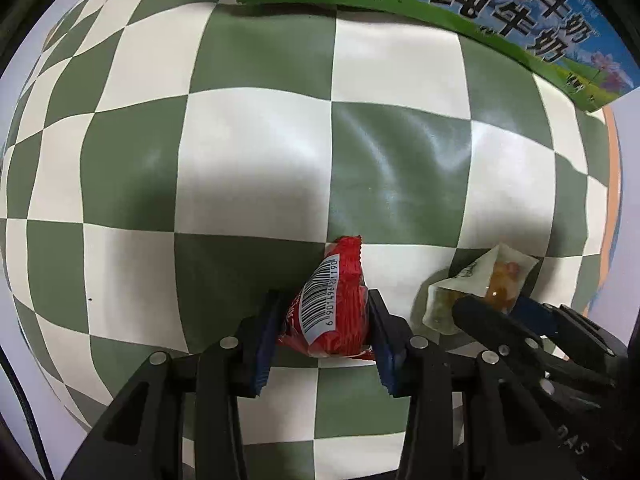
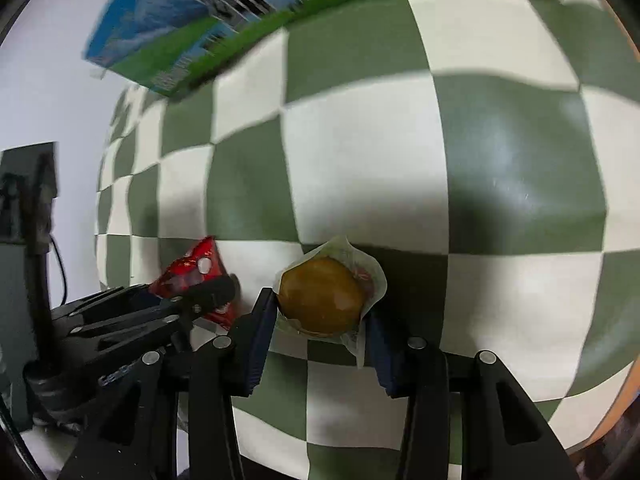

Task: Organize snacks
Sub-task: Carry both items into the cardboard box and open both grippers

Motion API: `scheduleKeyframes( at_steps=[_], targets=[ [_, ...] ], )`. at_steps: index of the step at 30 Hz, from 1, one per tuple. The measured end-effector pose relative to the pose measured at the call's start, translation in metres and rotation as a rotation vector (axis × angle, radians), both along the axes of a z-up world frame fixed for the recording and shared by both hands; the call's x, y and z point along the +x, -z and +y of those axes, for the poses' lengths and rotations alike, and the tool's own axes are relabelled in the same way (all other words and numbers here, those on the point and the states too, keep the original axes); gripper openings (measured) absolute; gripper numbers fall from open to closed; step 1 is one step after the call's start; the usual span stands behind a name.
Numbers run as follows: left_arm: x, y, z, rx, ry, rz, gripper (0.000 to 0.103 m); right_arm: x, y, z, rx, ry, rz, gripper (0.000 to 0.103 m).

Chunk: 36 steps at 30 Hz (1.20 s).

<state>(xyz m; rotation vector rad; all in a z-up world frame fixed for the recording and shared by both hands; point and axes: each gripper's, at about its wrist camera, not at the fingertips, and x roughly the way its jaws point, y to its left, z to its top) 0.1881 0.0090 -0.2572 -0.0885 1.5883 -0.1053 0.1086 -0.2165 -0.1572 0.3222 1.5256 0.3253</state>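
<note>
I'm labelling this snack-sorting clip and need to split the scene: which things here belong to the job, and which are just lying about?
Part of the job:
- red snack packet, clamped in the left gripper
- clear-wrapped yellow snack, clamped in the right gripper
- milk carton box, possibly where the snacks go

Just there:
- green-and-white checked tablecloth
- dark stand with cable beyond the table edge

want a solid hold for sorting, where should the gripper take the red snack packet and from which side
Grip the red snack packet across its puffed middle, coming from above, as the left gripper does: pads on the two long flanks. The crimped end seam is thin and would probably slip; the middle gives the pads something to press. The clear-wrapped snack beside it sits apart, in the right gripper.
</note>
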Motion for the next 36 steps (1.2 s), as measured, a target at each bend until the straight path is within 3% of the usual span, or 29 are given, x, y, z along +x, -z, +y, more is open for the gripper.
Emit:
scheduleKeyframes(
  at_steps=[6,11,15,20,23,29,36],
  targets=[
    [0.004,-0.028,0.002,-0.029,-0.005,-0.06,0.039,0.004,-0.039,-0.016,-0.005,-0.007,-0.11,0.046],
    [0.018,-0.087,-0.008,-0.096,0.016,-0.173,0.039,0.021,-0.086,-0.038,0.025,0.032,-0.212,0.046],
    [0.06,-0.148,-0.026,-0.158,0.059,-0.277,0.039,0.054,-0.134,-0.057,0.052,0.069,-0.31,0.046],
    [0.135,-0.187,-0.052,-0.158,0.102,-0.352,0.039,0.126,-0.173,-0.062,0.032,0.081,-0.397,0.046],
    [0.189,-0.185,-0.062,-0.109,0.114,-0.35,0.039,0.17,-0.171,-0.061,-0.003,0.07,-0.397,0.046],
    [0.281,-0.148,-0.075,-0.043,0.111,-0.236,0.039,0.256,-0.133,-0.055,-0.037,0.06,-0.284,0.046],
    [0.32,-0.097,-0.081,-0.037,0.095,-0.066,0.041,0.294,-0.086,-0.048,-0.042,0.036,-0.137,0.05]
  ],
)
